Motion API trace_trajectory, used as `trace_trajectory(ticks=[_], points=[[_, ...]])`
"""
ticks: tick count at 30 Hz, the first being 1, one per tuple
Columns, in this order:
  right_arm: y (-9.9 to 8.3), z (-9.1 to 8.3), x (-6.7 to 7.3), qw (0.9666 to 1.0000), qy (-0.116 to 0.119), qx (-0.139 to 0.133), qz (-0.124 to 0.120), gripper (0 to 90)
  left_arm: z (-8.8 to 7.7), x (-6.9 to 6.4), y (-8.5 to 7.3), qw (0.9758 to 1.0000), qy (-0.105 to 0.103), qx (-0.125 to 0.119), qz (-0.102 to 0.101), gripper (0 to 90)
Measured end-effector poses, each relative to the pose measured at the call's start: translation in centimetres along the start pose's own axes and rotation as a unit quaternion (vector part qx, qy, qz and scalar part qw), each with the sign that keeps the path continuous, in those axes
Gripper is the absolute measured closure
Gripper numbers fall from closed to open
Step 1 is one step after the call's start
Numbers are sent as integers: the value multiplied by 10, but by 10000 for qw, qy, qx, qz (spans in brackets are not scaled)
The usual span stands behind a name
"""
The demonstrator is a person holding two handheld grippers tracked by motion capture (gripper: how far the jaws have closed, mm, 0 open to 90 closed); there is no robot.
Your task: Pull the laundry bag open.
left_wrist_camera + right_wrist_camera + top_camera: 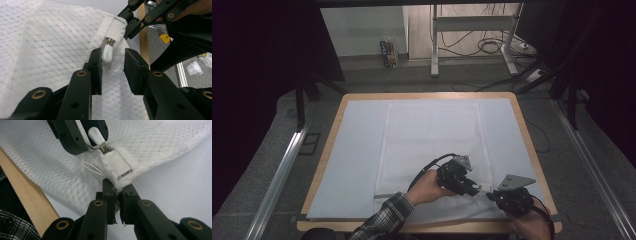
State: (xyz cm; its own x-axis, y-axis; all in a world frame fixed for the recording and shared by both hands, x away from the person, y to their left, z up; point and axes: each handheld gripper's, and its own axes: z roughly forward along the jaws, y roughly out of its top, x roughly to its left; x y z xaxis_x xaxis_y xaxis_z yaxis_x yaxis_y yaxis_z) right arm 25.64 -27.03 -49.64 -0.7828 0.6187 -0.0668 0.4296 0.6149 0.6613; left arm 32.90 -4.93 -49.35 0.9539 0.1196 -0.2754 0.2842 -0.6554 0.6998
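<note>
A white mesh bag (432, 145) lies flat on the table, and its zipper ends at the near right corner. My left gripper (474, 189) reaches that corner from the left. In the left gripper view its jaws (113, 53) stand apart around the white zipper pull (107, 53), which rests beside the left finger. My right gripper (117, 188) is shut on the bag's corner just behind the white fabric tab (117, 163) at the zipper's end. The pull (96, 135) and the left gripper's fingers (71, 140) lie beyond that tab. The right gripper (492, 196) sits near the table's front right edge.
A pale sheet (357, 150) covers the wooden table (422, 95). The table's wooden edge (27, 190) runs close beside the grippers. A plaid sleeve (384, 217) comes in from the bottom. A metal frame and cables (492, 45) stand on the floor beyond.
</note>
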Motion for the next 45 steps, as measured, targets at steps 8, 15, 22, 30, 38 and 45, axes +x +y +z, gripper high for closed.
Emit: trace_trajectory(ticks=[8,15,22,30,38,45], points=[[0,0,1,10000,-22,44,-27,827,3,2,5,9999,20,89,-112,717],[0,1,0,10000,17,28,-2,823,2,2,4,9998,63,107,-130,818],[-3,-2,-6,9984,402,-156,371,712,3,0,3,9998,139,95,-43,832],[-4,-5,-15,9892,950,-490,1001,530,4,0,2,9998,172,73,58,832],[-4,-5,-22,9825,1135,-603,1345,557,6,-1,1,9997,127,150,142,832],[-2,-4,-24,9811,1154,-511,1467,838,8,0,1,9997,156,158,113,834]])
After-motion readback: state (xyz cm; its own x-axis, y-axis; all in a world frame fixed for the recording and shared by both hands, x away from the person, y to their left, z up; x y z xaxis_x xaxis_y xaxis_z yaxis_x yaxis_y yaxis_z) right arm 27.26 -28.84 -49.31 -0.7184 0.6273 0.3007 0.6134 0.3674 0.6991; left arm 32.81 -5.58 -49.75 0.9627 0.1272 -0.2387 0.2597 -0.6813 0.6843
